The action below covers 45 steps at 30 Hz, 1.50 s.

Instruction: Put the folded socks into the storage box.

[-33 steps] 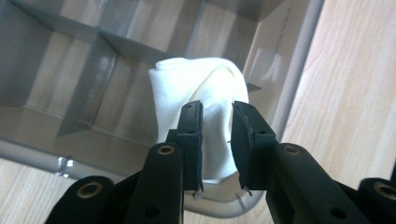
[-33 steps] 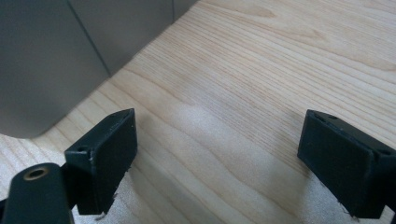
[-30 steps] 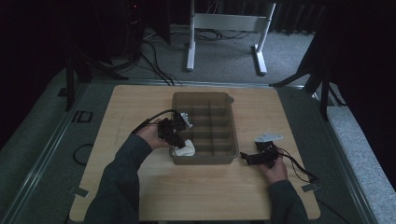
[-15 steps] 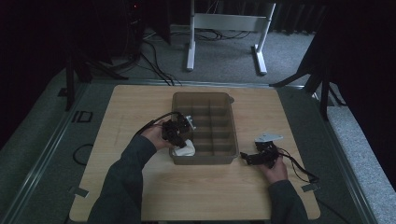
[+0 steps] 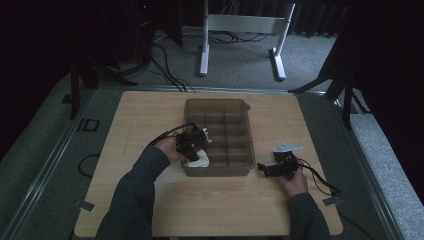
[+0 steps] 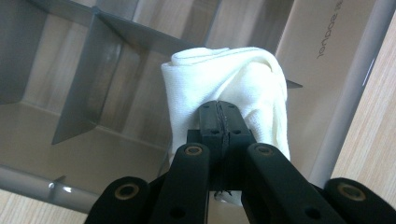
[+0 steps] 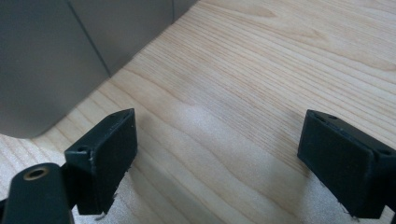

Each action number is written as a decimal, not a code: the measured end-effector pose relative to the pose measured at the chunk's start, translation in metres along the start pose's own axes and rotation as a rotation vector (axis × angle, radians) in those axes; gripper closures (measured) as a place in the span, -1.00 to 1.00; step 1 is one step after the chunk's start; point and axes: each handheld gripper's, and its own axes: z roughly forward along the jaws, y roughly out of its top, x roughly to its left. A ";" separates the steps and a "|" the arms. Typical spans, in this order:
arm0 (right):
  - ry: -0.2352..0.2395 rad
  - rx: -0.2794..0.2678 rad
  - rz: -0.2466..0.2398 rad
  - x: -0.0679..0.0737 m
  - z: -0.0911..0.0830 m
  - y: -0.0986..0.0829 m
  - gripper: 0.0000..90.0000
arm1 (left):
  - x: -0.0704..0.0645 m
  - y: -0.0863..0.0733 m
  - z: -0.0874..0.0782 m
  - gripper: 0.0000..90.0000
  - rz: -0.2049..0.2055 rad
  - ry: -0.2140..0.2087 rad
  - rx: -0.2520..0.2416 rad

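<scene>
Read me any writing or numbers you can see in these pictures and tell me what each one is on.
Pale embossed lettering on the rim of the grey divider tray, upside down in the left gripper view: too faint to read with certainty.
"ID"-like mark on the dark floor left of the table: too small to be sure.

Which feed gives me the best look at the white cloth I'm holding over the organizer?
The left gripper view: the white cloth sits folded and close, pinched by the shut left gripper above the grey organizer tray. The high view shows it as a small pale patch at the tray's near left corner. The right gripper view faces bare table instead.
</scene>
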 end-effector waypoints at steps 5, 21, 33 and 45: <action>0.000 0.000 0.001 0.000 0.000 0.000 -0.74 | 0.000 0.001 0.007 1.00 0.003 0.001 0.021; 0.000 0.000 0.000 0.000 0.000 0.000 -0.74 | -0.004 0.004 0.018 1.00 0.020 0.016 0.057; 0.000 0.000 -0.001 0.000 0.000 0.000 -0.74 | -0.008 0.009 0.024 1.00 0.042 0.044 0.096; 0.000 0.001 -0.001 0.000 0.000 0.000 -0.74 | -0.010 0.013 0.029 1.00 0.045 0.042 0.121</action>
